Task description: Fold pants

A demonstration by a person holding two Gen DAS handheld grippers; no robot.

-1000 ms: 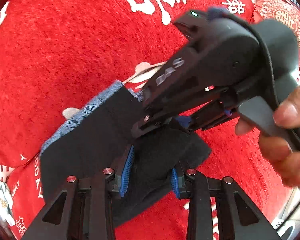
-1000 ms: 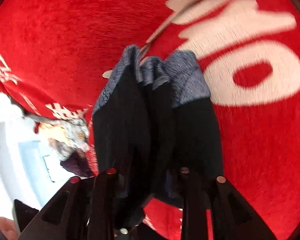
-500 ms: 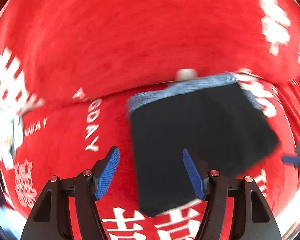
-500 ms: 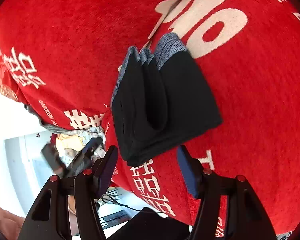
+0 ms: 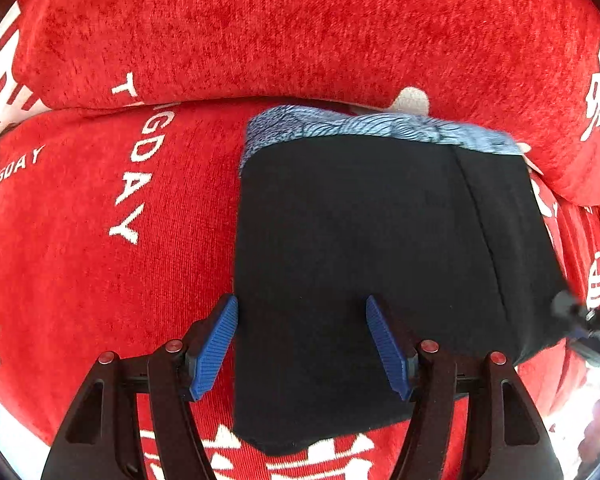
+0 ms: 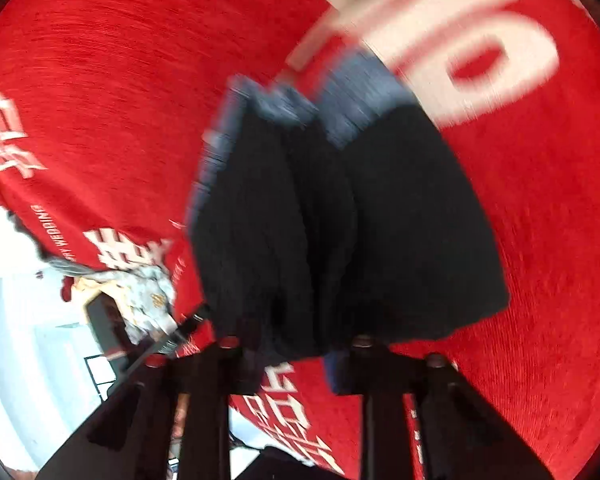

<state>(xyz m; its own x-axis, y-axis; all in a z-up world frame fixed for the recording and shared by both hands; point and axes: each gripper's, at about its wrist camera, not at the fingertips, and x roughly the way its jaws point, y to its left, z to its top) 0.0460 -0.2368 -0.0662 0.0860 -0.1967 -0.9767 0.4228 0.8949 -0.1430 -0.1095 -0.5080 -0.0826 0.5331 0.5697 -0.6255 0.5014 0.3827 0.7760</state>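
Observation:
The black pants (image 5: 380, 264) lie folded into a compact stack on the red sofa seat, with a blue-grey patterned waistband (image 5: 372, 128) at the far edge. My left gripper (image 5: 302, 344) is open and empty, its blue pads (image 5: 214, 348) straddling the near left part of the stack. In the blurred right wrist view the stack (image 6: 340, 220) shows its layered side. My right gripper (image 6: 296, 360) is at the stack's near end, its fingertips hidden in the dark cloth.
The red sofa cover (image 5: 100, 240) has white lettering and a back cushion (image 5: 300, 32) just behind the pants. A pillow (image 5: 588, 80) lies at the right. Beyond the sofa's edge are patterned cloth (image 6: 148, 296) and a pale floor (image 6: 28, 340).
My left gripper has opened, let go of the pants and now hovers over the stack. My right gripper opened half a second ago and has moved back in on the stack's end.

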